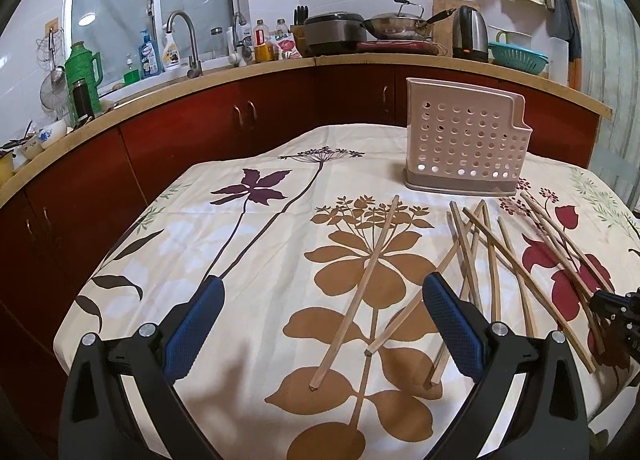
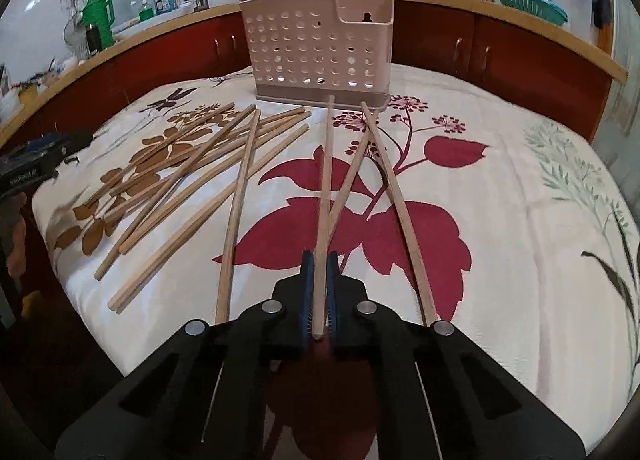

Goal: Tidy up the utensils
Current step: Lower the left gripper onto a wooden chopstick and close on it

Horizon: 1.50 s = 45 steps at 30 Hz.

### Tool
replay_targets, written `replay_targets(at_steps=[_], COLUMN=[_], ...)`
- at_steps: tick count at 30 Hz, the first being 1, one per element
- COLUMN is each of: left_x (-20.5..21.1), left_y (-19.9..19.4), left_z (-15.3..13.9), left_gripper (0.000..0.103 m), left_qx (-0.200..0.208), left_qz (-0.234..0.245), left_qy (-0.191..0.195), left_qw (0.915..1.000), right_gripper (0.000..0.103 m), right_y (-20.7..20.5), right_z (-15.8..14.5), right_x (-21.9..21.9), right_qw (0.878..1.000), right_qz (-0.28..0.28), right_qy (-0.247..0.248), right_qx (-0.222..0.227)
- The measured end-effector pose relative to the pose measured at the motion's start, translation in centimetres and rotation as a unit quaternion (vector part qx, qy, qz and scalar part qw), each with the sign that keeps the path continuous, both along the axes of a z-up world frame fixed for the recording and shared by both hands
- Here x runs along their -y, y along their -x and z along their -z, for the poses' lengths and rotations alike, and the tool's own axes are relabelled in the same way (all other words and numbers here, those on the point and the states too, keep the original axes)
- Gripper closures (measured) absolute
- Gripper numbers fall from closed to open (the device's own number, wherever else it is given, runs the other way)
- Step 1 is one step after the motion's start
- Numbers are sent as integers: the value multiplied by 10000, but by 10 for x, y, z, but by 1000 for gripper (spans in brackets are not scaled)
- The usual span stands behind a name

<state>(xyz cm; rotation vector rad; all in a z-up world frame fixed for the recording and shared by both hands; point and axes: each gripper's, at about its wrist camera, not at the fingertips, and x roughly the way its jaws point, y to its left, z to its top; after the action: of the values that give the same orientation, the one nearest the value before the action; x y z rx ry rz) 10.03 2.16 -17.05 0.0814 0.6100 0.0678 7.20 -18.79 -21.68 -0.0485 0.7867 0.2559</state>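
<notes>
Right tongs (image 2: 320, 272) clamped on one chopstick (image 2: 325, 180). Left tongs (image 1: 320, 300) wide open, holding nothing, above the bench (image 1: 248, 260). Perforated holder (image 1: 464, 136) upright. No legible writing.

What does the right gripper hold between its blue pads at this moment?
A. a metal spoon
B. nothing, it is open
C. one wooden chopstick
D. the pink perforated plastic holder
C: in the right wrist view, the right gripper is shut on one wooden chopstick that points toward the pink perforated plastic holder.
</notes>
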Motion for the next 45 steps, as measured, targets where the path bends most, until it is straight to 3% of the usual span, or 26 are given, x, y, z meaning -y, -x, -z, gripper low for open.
replay_targets(at_steps=[9, 26, 27, 28, 30, 35, 39, 43, 45], left_x=[-3, -19, -19, -20, -21, -21, -21, -15, -10], left_y=[2, 3, 5, 4, 3, 2, 4, 6, 7], left_z=[7, 38, 40, 42, 46, 55, 55, 56, 56], left_gripper=[6, 9, 12, 27, 41, 44, 60, 86, 91], left_qx=[-78, -531, -561, -590, -711, -816, -810, -795, -792], left_qz=[-18, 52, 75, 94, 178, 276, 414, 703, 742], left_qy=[-113, -299, -326, -341, -295, -252, -56, 3, -138], left_qw=[9999, 9981, 9979, 9976, 9969, 9960, 9958, 9944, 9940], right_gripper=[97, 97, 97, 97, 97, 97, 97, 97, 97], right_y=[6, 4, 4, 4, 4, 5, 6, 8, 9], right_z=[-15, -11, -11, -11, -11, -12, -11, -10, -11], right_x=[3, -2, -2, -3, -3, -3, -2, -1, -1], right_qw=[9994, 9993, 9993, 9993, 9993, 9992, 9992, 9991, 9990], right_qz=[105, 82, 83, 84, 85, 100, 113, 133, 144], right_qy=[-49, -150, -161, -171, -180, -197, -221, -259, -272], right_qx=[324, 318, 314, 310, 312, 330, 323, 312, 323])
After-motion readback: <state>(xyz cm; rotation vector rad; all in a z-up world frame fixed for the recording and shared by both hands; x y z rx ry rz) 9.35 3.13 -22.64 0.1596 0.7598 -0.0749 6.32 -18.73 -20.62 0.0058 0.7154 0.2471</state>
